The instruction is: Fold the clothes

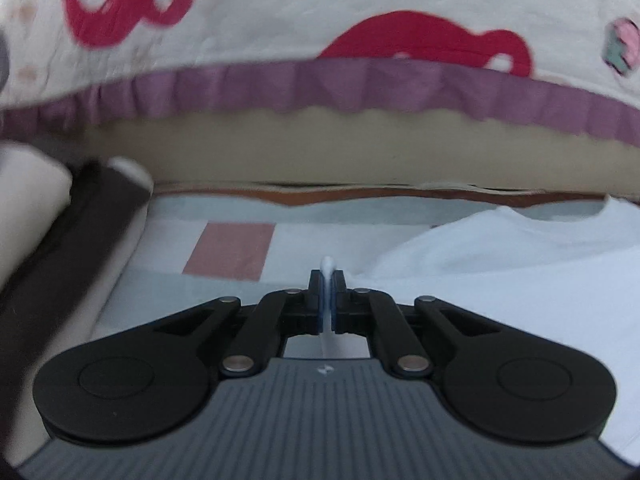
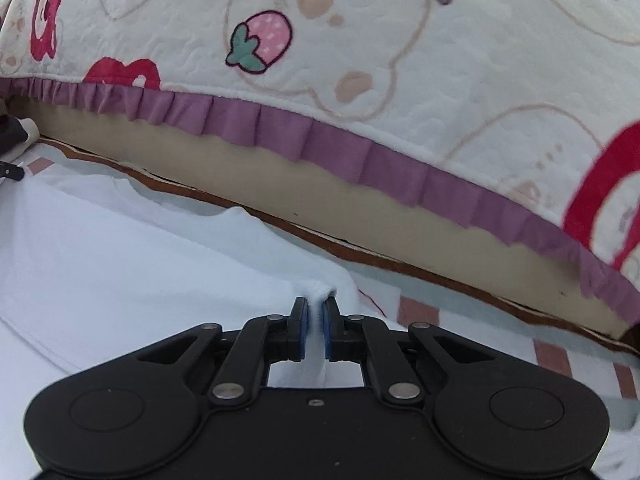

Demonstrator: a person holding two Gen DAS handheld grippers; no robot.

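Observation:
A white garment [image 1: 500,260] lies on a checked pale sheet, spreading to the right in the left wrist view. My left gripper [image 1: 328,280] is shut on a thin edge of the white garment, which sticks up between the blue pads. In the right wrist view the same white garment [image 2: 120,248] spreads to the left. My right gripper [image 2: 316,308] is shut on a bunched fold of it [image 2: 320,292], with a narrow gap showing between the pads.
A quilted cartoon-print cover with a purple ruffle [image 1: 320,84] hangs over a beige mattress edge [image 1: 320,152] just ahead; it also shows in the right wrist view [image 2: 360,160]. A dark cloth [image 1: 60,240] lies at the left. The checked sheet [image 1: 228,248] covers the surface.

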